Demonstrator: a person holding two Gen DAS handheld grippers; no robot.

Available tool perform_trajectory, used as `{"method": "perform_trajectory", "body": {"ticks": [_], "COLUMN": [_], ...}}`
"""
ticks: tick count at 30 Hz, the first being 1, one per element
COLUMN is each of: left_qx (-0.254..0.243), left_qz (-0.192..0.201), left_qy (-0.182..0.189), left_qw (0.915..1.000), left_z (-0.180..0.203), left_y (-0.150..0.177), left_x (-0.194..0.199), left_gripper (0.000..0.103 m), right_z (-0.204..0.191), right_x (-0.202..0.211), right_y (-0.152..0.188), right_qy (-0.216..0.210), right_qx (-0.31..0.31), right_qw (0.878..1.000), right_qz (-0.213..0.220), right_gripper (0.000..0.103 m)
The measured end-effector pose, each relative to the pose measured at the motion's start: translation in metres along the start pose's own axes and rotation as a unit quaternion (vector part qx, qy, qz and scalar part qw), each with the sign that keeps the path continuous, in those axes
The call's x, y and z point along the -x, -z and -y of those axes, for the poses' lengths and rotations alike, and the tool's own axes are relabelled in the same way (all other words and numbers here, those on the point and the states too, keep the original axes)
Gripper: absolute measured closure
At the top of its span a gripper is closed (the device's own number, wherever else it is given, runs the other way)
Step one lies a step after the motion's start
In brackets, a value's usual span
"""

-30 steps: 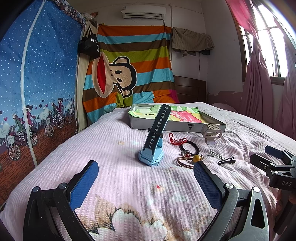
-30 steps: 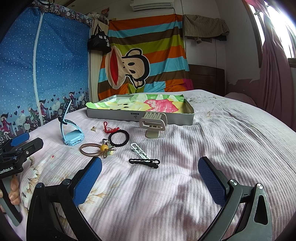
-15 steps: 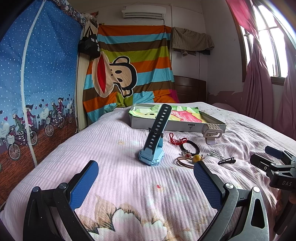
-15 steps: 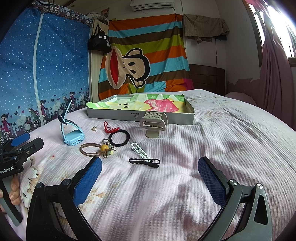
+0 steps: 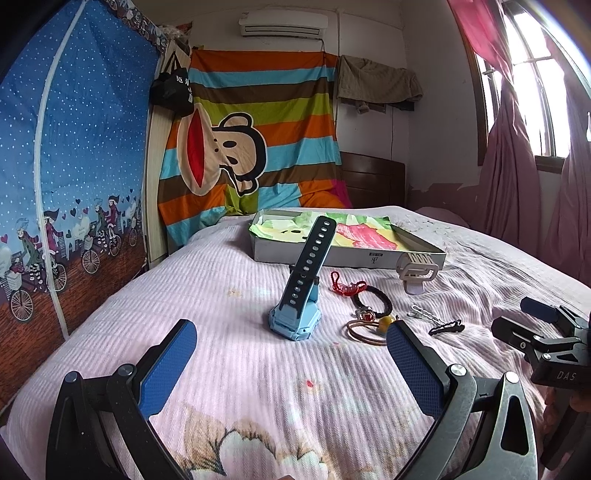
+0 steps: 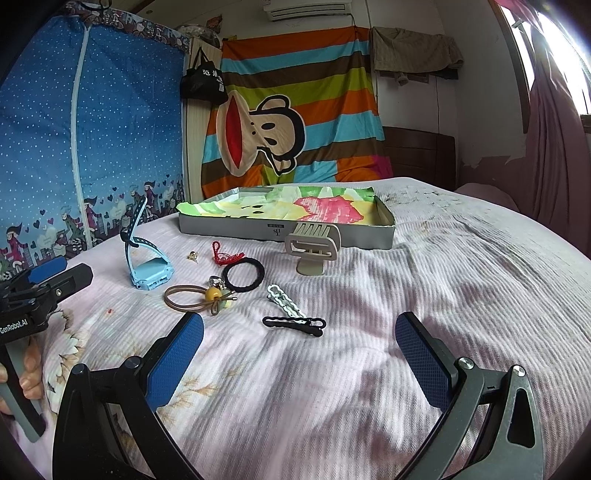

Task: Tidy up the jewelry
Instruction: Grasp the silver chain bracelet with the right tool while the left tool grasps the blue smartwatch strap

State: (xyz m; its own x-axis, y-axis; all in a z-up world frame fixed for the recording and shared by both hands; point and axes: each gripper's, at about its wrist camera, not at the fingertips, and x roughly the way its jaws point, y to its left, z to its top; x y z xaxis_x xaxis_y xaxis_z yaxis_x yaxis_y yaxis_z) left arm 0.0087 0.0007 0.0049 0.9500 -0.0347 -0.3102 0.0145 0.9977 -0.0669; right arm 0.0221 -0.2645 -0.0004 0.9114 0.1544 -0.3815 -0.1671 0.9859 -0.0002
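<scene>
We record a bed under a pink ribbed cover with a floral print near its front edge; a blue dotted wardrobe at left; a striped monkey-face cloth on the far wall; an air conditioner above it; a dark wooden headboard; a bright window at right with pink curtains; daylight enters there.
</scene>
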Motion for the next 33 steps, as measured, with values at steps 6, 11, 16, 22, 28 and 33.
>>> {"method": "perform_trajectory", "body": {"ticks": [6, 11, 16, 22, 28, 33], "left_qx": [-0.003, 0.019, 0.013, 0.013, 0.043, 0.036], "left_qz": [-0.006, -0.013, -0.024, -0.069, -0.116, -0.144], "left_qy": [0.001, 0.008, 0.016, 0.026, 0.04, 0.042], "left_qw": [1.0, 0.9997, 0.9995, 0.9972, 0.9915, 0.988], "left_z": [-0.002, -0.01, -0.002, -0.003, -0.017, -0.013], "left_y": [-0.02, -0.028, -0.035, -0.03, -0.019, -0.013], "left_x": [-0.012, -0.021, -0.037, -0.058, -0.076, -0.088], "left_gripper": [0.0, 0.0, 0.0, 0.0, 0.006, 0.02], "right_z": [0.002, 0.008, 0.009, 0.009, 0.007, 0.002], "right_x": [-0.009, -0.021, -0.04, -0.079, -0.12, -0.134], "right_y": [-0.009, -0.018, -0.03, -0.036, -0.03, -0.025], "right_qy": [-0.019, -0.029, -0.042, -0.067, -0.089, -0.097], "right_qx": [0.003, -0.008, -0.001, 0.009, 0.012, 0.016], "right_qw": [1.0, 0.999, 0.999, 0.994, 0.983, 0.978], "right_qz": [-0.011, -0.012, -0.022, -0.081, -0.158, -0.186], "right_gripper": [0.001, 0.001, 0.001, 0.021, 0.046, 0.061]}}
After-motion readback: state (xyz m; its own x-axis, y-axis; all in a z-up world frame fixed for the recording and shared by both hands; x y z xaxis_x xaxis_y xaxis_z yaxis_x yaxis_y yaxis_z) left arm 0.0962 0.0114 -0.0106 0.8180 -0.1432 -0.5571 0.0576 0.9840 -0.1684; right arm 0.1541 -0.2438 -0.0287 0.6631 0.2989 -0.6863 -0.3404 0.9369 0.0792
